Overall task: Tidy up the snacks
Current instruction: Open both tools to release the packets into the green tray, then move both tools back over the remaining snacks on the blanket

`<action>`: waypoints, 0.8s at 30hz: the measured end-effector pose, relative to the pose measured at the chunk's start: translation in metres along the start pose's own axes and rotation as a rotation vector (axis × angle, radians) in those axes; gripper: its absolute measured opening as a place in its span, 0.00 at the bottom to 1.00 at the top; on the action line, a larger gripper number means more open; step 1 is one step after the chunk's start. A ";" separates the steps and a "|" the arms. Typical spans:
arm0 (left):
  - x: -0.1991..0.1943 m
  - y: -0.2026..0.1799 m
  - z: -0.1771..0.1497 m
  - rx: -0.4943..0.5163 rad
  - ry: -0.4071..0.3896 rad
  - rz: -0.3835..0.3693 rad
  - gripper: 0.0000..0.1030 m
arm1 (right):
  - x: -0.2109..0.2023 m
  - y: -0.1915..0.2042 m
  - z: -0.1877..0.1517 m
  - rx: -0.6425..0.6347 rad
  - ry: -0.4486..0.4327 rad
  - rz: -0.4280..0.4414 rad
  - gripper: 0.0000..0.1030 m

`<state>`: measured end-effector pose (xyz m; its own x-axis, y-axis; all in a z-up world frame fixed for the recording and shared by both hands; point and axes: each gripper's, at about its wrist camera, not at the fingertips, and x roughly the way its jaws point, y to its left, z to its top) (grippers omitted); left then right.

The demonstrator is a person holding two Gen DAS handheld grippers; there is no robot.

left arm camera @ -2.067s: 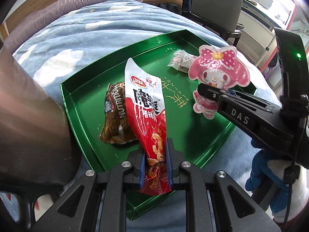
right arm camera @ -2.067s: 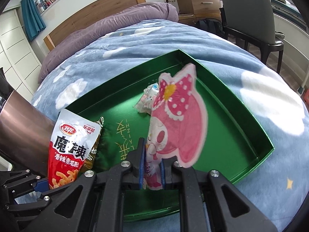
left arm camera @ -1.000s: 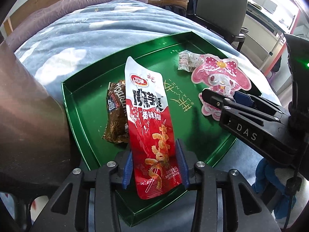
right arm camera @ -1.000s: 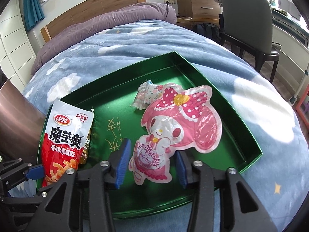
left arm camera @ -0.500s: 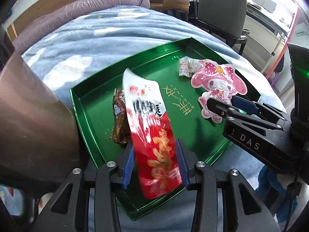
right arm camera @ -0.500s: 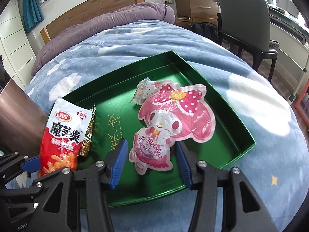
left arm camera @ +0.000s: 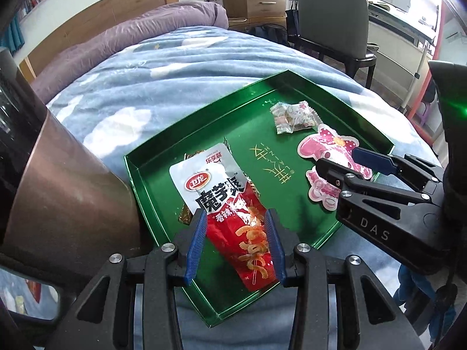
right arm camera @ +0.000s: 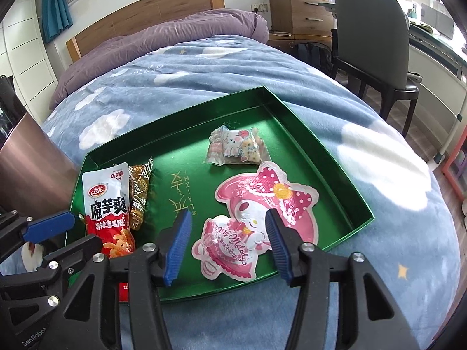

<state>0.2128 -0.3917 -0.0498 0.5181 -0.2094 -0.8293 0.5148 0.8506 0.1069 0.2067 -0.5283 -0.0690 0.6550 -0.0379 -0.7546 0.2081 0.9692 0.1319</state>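
Observation:
A green tray (left arm camera: pixel 146 180) (right arm camera: pixel 344 180) lies on the blue bed. A red and white snack bag (left arm camera: pixel 227 213) (right arm camera: pixel 108 213) lies flat at its left, over a brown snack packet (right arm camera: pixel 140 192). A pink My Melody packet (right arm camera: pixel 256 218) (left arm camera: pixel 327 151) lies flat at the right, with a small clear candy packet (right arm camera: pixel 236 145) (left arm camera: pixel 292 116) behind it. My left gripper (left arm camera: pixel 233 245) is open, its pads either side of the red bag's lower end. My right gripper (right arm camera: pixel 227 239) is open above the pink packet's near end.
A brown metallic cylinder (left arm camera: pixel 64 192) stands close at the tray's left. A grey chair (right arm camera: pixel 376 40) and a wooden drawer unit (right arm camera: pixel 300 14) stand beyond the bed at the right. A purple duvet (right arm camera: pixel 163 43) lies at the headboard.
Both grippers opened and let go: the red bag and the pink packet now lie flat in the tray. Both grippers have drawn back and up a little.

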 end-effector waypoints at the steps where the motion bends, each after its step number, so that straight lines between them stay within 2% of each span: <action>1: -0.001 0.000 0.000 0.003 -0.003 0.002 0.35 | 0.000 0.000 0.000 0.001 0.000 0.000 0.69; 13: -0.021 -0.005 -0.003 0.022 -0.040 0.003 0.35 | -0.020 -0.006 -0.005 0.024 -0.035 0.000 0.69; 24: -0.057 -0.008 -0.017 0.035 -0.089 -0.012 0.35 | -0.046 0.003 -0.008 0.007 -0.054 -0.001 0.69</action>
<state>0.1675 -0.3787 -0.0122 0.5696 -0.2625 -0.7788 0.5440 0.8308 0.1178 0.1715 -0.5217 -0.0389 0.6931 -0.0518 -0.7190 0.2132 0.9675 0.1359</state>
